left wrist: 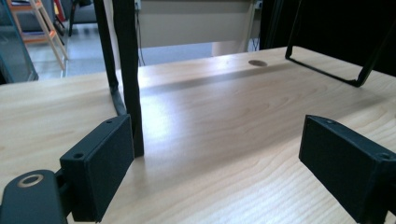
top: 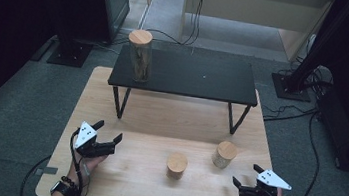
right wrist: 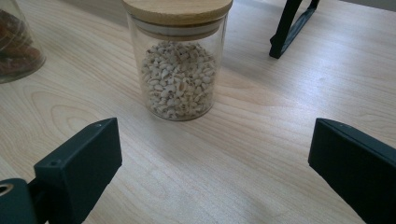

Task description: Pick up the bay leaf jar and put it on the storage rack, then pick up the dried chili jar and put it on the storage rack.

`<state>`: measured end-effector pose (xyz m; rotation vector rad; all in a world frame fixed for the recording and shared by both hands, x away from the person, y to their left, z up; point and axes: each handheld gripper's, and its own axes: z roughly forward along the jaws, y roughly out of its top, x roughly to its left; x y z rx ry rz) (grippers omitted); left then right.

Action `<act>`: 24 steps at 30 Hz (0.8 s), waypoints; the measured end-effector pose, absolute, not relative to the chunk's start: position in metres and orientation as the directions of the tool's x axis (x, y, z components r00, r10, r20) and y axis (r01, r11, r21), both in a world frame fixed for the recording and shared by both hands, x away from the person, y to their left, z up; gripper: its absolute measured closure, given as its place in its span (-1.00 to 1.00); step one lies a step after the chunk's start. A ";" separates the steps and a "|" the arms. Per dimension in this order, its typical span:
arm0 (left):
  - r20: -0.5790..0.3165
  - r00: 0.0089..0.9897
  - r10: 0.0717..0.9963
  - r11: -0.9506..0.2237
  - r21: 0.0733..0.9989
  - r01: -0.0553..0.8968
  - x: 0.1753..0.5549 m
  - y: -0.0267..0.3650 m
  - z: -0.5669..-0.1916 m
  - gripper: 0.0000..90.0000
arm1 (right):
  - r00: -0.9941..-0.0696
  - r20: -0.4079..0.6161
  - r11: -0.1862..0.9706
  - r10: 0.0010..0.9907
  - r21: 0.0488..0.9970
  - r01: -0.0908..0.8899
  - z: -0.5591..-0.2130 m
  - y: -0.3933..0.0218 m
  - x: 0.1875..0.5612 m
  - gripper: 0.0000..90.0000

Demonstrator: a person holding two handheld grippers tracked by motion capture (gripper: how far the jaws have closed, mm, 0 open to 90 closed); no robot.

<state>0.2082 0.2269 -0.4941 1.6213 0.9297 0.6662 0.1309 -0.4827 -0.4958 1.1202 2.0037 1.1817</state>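
Two short glass jars with wooden lids stand on the wooden table (top: pixel 160 116): one holding pale grains (top: pixel 225 154) (right wrist: pixel 180 70), and one with brown contents (top: pixel 176 166) (right wrist: pixel 14 51) to its left. A taller lidded jar (top: pixel 139 56) stands on the left end of a low black shelf (top: pixel 185 74). My left gripper (top: pixel 108 130) (left wrist: pixel 210 163) hovers low at the table's left, open, with bare wood between its jaws. My right gripper (top: pixel 247 174) (right wrist: pixel 212 172) sits at the front right, open and empty, facing the grain jar a short way ahead.
In the left gripper view, the shelf's black leg (left wrist: pixel 130 70) rises just beyond the left jaw. Another leg (right wrist: pixel 289 28) stands behind the grain jar to its right. Cables (top: pixel 308 144) and stand bases (top: pixel 69 52) lie on the grey floor around the table.
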 end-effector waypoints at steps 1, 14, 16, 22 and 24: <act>-0.046 0.535 0.844 -0.094 0.968 0.231 0.207 0.227 -0.496 -0.77 | -0.502 -0.050 0.271 0.864 0.885 0.378 -0.496 -0.482 0.131 -0.94; -0.062 0.540 0.840 -0.108 0.954 0.278 0.203 0.231 -0.510 -0.77 | -0.510 -0.047 0.274 0.859 0.883 0.380 -0.495 -0.482 0.132 -0.94; -0.066 0.539 0.839 -0.103 0.956 0.276 0.203 0.233 -0.511 -0.77 | -0.506 -0.042 0.266 0.861 0.886 0.379 -0.496 -0.483 0.132 -0.94; -0.091 0.552 0.829 -0.086 0.954 0.286 0.207 0.239 -0.513 -0.77 | -0.488 -0.027 0.236 0.872 0.897 0.373 -0.496 -0.487 0.129 -0.94; -0.097 0.557 0.825 -0.077 0.957 0.281 0.206 0.241 -0.514 -0.77 | -0.482 -0.011 0.217 0.876 0.902 0.373 -0.496 -0.490 0.128 -0.94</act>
